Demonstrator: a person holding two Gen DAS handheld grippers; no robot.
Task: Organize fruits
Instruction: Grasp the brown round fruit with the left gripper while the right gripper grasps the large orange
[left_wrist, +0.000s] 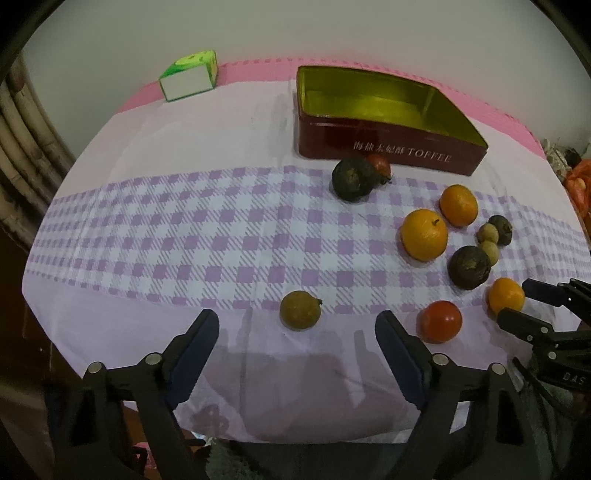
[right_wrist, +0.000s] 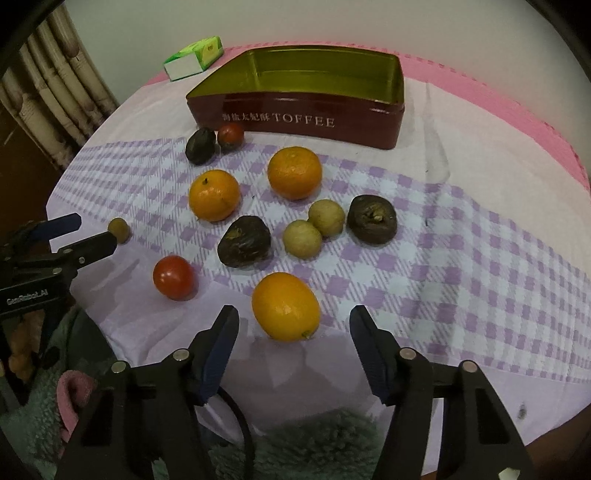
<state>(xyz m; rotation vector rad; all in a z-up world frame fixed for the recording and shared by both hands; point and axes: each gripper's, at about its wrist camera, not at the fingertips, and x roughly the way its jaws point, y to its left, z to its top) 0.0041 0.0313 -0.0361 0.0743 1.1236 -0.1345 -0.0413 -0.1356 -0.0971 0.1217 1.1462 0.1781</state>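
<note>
Red tomato (left_wrist: 378, 164) half hidden behind dark fruit (left_wrist: 352, 178); stem possibly showing.

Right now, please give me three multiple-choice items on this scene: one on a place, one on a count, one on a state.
1. Where is the toffee tin?
A. behind the fruits
B. on the green box
C. between the jaws

2. How many oranges lie on the cloth?
A. one
B. three
C. five

3. What does the tin hold?
A. tomatoes
B. oranges
C. nothing

Answers:
1 A, it stands beyond all the fruit.
2 B: near orange, left orange, far orange.
3 C, its gold inside shows bare.
</note>
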